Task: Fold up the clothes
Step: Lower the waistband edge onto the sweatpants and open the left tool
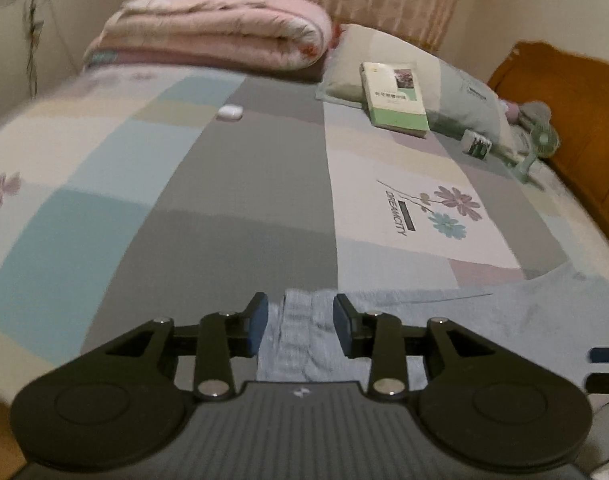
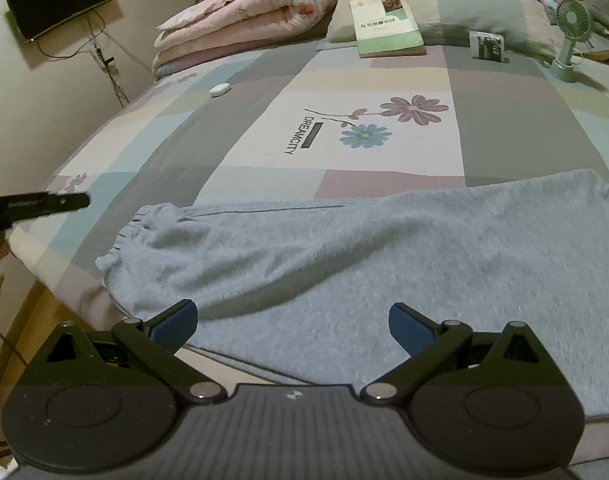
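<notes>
Since the blue pants [image 2: 344,256] run crosswise ahead of both tongs, left gripper [image 1: 300,330] straddles the gathered waistband [image 1: 300,320] – jaws narrow, not clamped – right gripper [image 2: 292,330] gapes wide over the leg.

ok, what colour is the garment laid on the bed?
Light blue, fuzzy trousers with a gathered cuff; the right wrist view shows them best.

Bed [image 1: 104,168] w/ patchwork sheet, wooden headboard [image 1: 564,92].

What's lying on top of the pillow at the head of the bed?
A green-and-white book lies on the pillow, hanging over its front edge. A small printed packet leans against the pillow's front. The pillow surface under the book is covered.
</notes>
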### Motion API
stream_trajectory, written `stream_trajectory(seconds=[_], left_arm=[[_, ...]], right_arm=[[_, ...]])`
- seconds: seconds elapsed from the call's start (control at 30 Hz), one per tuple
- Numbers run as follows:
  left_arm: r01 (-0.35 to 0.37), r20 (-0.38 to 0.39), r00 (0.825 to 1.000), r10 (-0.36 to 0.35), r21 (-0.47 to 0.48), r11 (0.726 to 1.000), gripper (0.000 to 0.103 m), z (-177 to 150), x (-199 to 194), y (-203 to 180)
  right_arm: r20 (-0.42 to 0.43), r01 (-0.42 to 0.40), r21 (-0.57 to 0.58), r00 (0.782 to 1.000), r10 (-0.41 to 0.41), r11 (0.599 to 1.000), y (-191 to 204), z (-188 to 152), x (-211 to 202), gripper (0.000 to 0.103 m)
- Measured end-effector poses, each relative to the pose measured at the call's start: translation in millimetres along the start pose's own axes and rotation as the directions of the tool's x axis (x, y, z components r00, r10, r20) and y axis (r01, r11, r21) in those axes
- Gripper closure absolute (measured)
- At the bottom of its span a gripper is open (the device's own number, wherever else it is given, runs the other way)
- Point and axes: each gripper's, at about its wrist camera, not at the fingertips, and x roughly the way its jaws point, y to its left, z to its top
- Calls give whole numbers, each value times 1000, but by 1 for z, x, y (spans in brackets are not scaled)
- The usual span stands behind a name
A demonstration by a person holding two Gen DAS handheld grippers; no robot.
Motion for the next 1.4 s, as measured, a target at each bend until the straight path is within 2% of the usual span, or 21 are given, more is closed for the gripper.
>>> stream_trajectory(seconds=[0.13, 0.2, 0.3, 0.5, 0.6, 0.67, 0.83, 0.93, 1.0, 1.03, 1.1, 1.17, 1.3, 1.4], left_arm=[[35, -32, 999, -30, 159, 987, 68, 10, 40, -30], [71, -56, 997, -59, 249, 966, 68, 13, 61, -47], [52, -85, 996, -22, 370, 927, 67, 13, 87, -61], [47, -149, 989, 16, 407, 912, 65, -5, 107, -40], [33, -111, 994, 22, 464, 885, 62, -21, 100, -39], [12, -92, 995, 41, 512, 859, 61, -28, 95, -44], [-8, -67, 995, 69, 658, 753, 59, -37, 97, -60], [-6, -57, 996, 73, 749, 662, 59, -37, 99, -71], [9, -50, 997, 50, 794, 608, 59, -33, 97, -78], [21, -52, 998, 35, 804, 595, 59, -29, 97, -81], [54, -80, 997, 18, 805, 591, 62, -23, 100, -84], [97, -124, 992, 8, 814, 573, 63, -24, 104, -85], [169, -188, 982, -15, 845, 507, 63, -34, 102, -84], [214, -231, 973, -26, 845, 491, 63, -33, 103, -82]], right_arm=[[-3, 14, 8, 1000, -14, 1000, -5, -2, 2, 0], [-5, 19, 15, 1000, -19, 1000, -8, -3, 4, 0], [-8, 24, 29, 1000, -24, 999, -14, -3, 8, 0], [-15, 34, 57, 999, -33, 998, -26, -3, 15, 0], [-26, 32, 55, 999, -31, 998, -26, -3, 19, 0], [-34, 33, 51, 999, -31, 998, -26, -4, 22, 0], [-46, 33, 47, 998, -31, 998, -25, -5, 25, 0], [-48, 35, 45, 998, -33, 998, -24, -6, 25, 0], [-50, 36, 47, 998, -33, 998, -24, -6, 25, 0], [-51, 38, 48, 998, -35, 998, -24, -6, 26, 0], [-52, 40, 48, 998, -38, 998, -24, -6, 26, 0], [-53, 43, 49, 998, -41, 998, -24, -7, 26, 0], [-55, 43, 51, 998, -40, 998, -24, -8, 27, 0], [-57, 42, 51, 998, -39, 998, -24, -9, 27, 0]])
